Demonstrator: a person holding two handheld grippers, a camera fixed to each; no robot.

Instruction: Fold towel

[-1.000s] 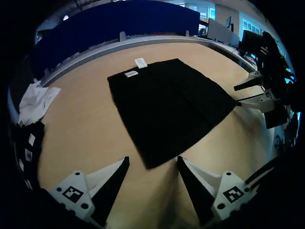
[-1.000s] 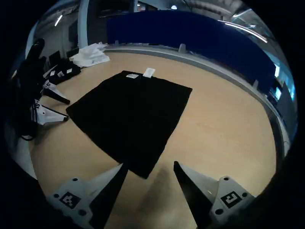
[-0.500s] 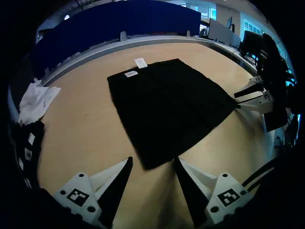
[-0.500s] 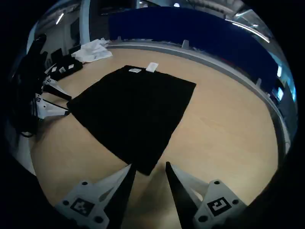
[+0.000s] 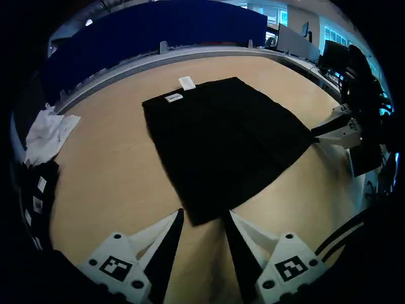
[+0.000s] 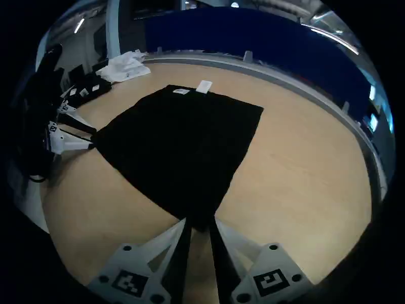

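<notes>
**Both claws at the near corners of the towel**

Shows, in the left gripper view, a black towel [image 5: 223, 137] spread flat on a pale wooden table [image 5: 111, 167], with two white tags [image 5: 187, 82] at its far edge. Puts the nearest corner of the cloth low in the middle, between the fingers of the left gripper [image 5: 203, 218]. Reads that claw as spread: a clear gap from tip to tip, the corner lying in the gap, neither pad plainly on it. Finds the right gripper [image 5: 314, 137] out at the right-hand corner of the towel, its two fingers drawn close together at the cloth's point, with a dark shape behind it too murky to name.

Gives, in the right gripper view, the same towel [image 6: 182, 147] running away toward the tags, its near corner tucked between the right gripper's [image 6: 200, 223] own fingertips. Leaves only a narrow slot there, filled with black cloth; cannot tell whether both pads press on it or stop just short. Catches the left gripper [image 6: 94, 140] at the left corner, fingers apart at the tips, the corner at their mouth.

Elsewhere: a heap of white cloth [image 5: 48, 134] at the table's far left side, beside dark items [image 5: 35, 197] bearing small white tags, and a blue partition [image 5: 152, 30] along the back edge of the table.
</notes>
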